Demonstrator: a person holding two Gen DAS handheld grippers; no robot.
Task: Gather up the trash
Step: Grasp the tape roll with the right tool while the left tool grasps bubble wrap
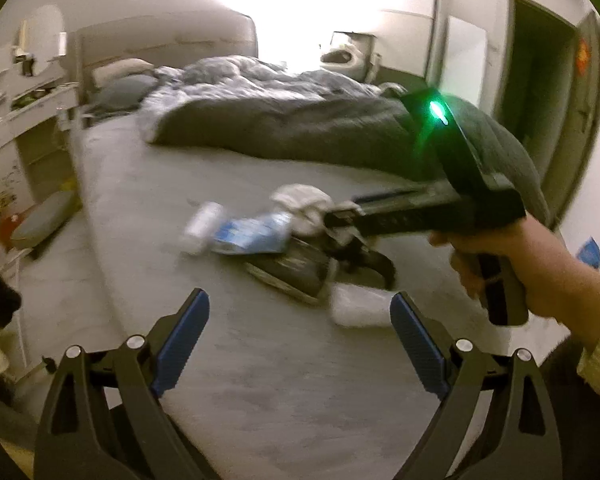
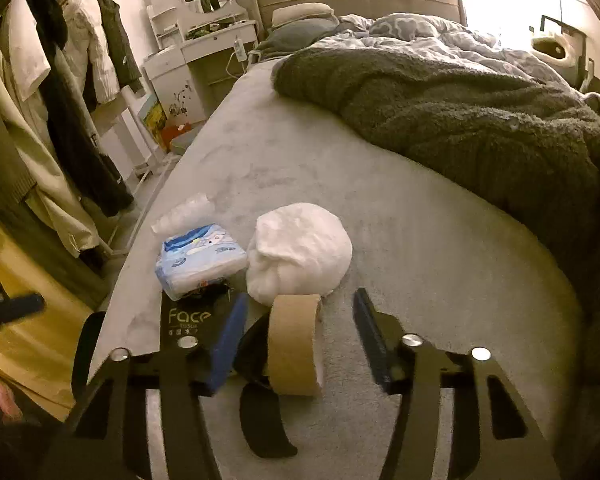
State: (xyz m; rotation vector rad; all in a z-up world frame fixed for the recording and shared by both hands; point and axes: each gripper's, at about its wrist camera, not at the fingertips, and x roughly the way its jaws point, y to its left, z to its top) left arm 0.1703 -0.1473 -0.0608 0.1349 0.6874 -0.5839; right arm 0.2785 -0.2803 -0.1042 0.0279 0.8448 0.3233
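Note:
A trash pile lies on the grey bed sheet (image 2: 420, 240). A brown cardboard roll (image 2: 296, 344) stands on edge between the blue pads of my right gripper (image 2: 300, 298), with a gap on each side, so the gripper is open. Behind the roll sit a crumpled white tissue ball (image 2: 300, 256), a blue tissue pack (image 2: 200, 260), a black "Face" pack (image 2: 188, 316) and clear plastic cups (image 2: 184, 212). In the left wrist view my left gripper (image 1: 300, 304) is wide open and holds nothing, short of the pile (image 1: 268, 240). A hand holds the right gripper (image 1: 340, 228) over the pile.
A dark fuzzy blanket (image 2: 460, 120) and grey duvet (image 2: 440, 36) cover the bed's far side. A black curved strap (image 2: 264, 420) lies under the right gripper. Hanging clothes (image 2: 60, 80) and a white dresser (image 2: 204, 40) stand past the bed's left edge. A blurred white item (image 1: 356, 306) lies by my left gripper's right finger.

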